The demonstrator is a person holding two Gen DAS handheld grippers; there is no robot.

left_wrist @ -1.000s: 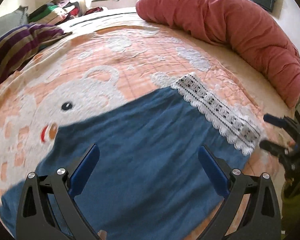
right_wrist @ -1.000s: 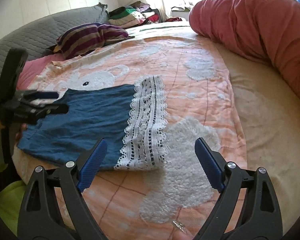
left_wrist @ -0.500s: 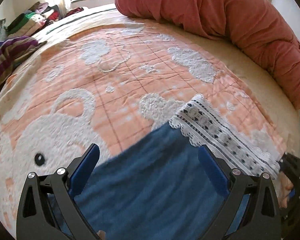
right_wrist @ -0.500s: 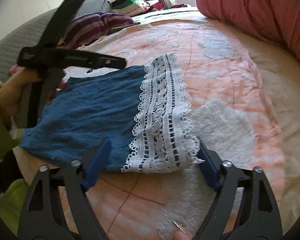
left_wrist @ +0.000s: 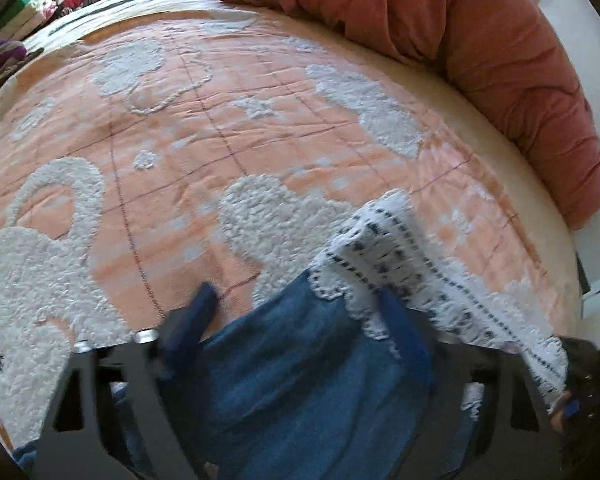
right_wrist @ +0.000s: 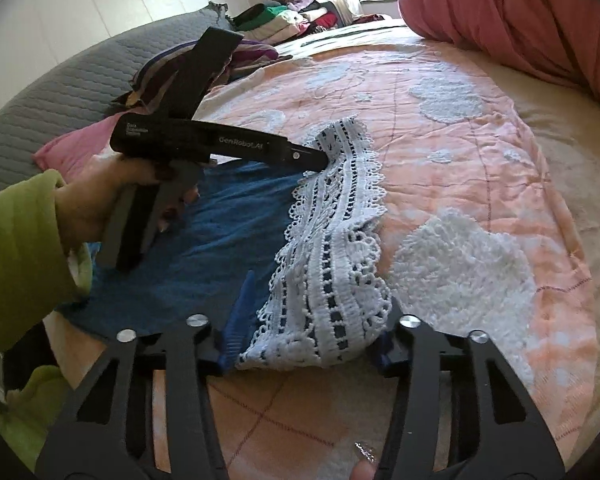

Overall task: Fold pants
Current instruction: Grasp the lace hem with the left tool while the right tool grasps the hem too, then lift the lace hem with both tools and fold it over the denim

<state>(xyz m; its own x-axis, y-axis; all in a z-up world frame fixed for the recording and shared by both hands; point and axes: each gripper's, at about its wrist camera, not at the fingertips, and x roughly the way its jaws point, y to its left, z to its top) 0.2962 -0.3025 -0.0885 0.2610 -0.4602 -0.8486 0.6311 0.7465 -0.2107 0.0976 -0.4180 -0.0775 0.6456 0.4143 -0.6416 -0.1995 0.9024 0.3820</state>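
The right tool sits low over the near edge of the bed, its 2 blue-padded fingers spread apart on either side of the white lace hem of the pants. The lace bunches up between them, yet the pads seem not to have closed on it; the right-hand pad is mostly hidden behind the cloth, so contact there is hard to judge.

The left tool reaches over the far corner of the same hem. In the left wrist view its fingers stand apart, with blue denim and lace lying between and partly over them; the picture is blurred, so whether the cloth is pinched cannot be told. In the right wrist view its black tip touches the top of the lace band, and the left hand, in a green sleeve, holds its handle.

The pants lie flat on the peach quilt with its white fleecy shapes, waist end toward the person, lace hem running away across the bed. A rolled red duvet lies along the far right side. A striped cushion and a grey quilted cover sit at the left, with stacked clothes behind them.
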